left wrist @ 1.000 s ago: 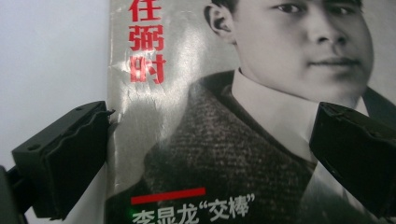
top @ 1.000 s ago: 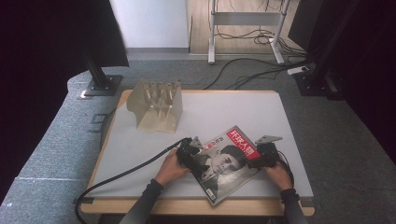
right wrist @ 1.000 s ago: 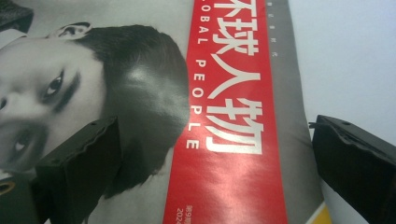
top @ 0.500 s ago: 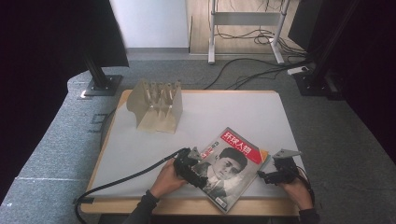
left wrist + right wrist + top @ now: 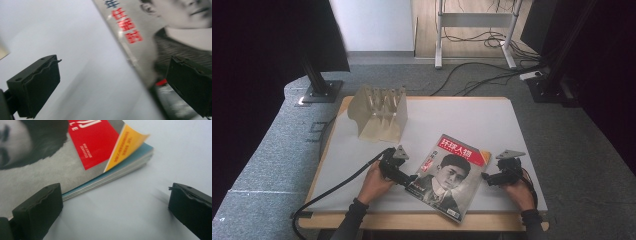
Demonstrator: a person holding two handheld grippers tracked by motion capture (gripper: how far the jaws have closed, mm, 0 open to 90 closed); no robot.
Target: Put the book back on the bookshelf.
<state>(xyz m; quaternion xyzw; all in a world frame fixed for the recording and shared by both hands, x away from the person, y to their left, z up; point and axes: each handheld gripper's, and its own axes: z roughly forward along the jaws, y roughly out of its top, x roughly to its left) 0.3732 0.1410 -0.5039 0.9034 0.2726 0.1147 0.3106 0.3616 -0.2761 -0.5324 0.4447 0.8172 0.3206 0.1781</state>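
- At the far left of the tabletop, a pale beige, slotted, wedge-shaped rack (image 5: pixel 379 112) is standing upright on the white table surface (image 5: pixel 462 120), well apart from both hands.
- Nearer the front edge, the person's left hand (image 5: pixel 374 181) is gripping the black left gripper (image 5: pixel 404 177), and a black cable (image 5: pixel 332 187) is trailing from it off the left side of the table.
- In the left gripper view, the left gripper (image 5: pixel 112 87) is holding its two black jaws spread wide. One jaw is hovering over bare table; the other is lying over the cover along the magazine's left edge. Nothing is being pinched between them.
- In the middle, a glossy magazine with a black-and-white portrait and a red title band (image 5: pixel 449 175) is lying flat and closed on the table, turned at an angle, with its lower corner reaching near the table's front edge. It is sitting between the two grippers.
- In the right gripper view, the magazine's (image 5: pixel 75 157) upper right corner is curling slightly upward, showing yellow at the tip.
- At the right, the person's right hand (image 5: pixel 519 190) is holding the black right gripper (image 5: pixel 492 178) just beside the magazine's right edge.
- In the right gripper view, the right gripper (image 5: pixel 115 205) is also keeping its jaws wide apart. One jaw is sitting at the magazine's page edge; whether it is touching, I cannot tell. The other is resting over bare white table, holding nothing.
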